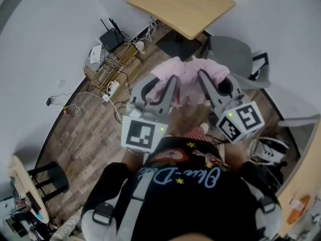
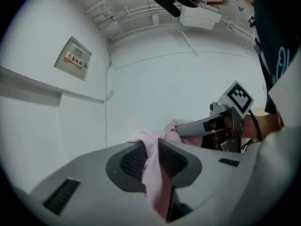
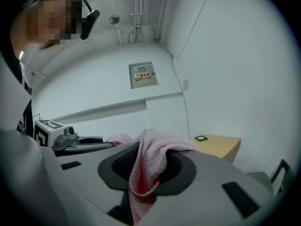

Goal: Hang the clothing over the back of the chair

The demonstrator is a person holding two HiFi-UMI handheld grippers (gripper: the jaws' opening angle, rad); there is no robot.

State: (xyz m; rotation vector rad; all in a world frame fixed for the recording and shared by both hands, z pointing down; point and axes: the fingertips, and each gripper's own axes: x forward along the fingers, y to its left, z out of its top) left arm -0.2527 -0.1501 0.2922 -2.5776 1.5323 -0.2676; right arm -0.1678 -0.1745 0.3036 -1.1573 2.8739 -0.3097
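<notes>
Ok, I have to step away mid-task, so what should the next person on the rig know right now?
Left tool: shut on one end of the pink garment.
Right tool: shut on the other end.
Garment hangs between them, in the air; the grey chair stands just beyond it.
Done: garment picked up. Left: drape it over the chair back.

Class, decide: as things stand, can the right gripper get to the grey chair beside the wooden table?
Probably yes: the right gripper, shut on the pink cloth garment, is close beside the grey chair, with nothing standing between them.
</notes>
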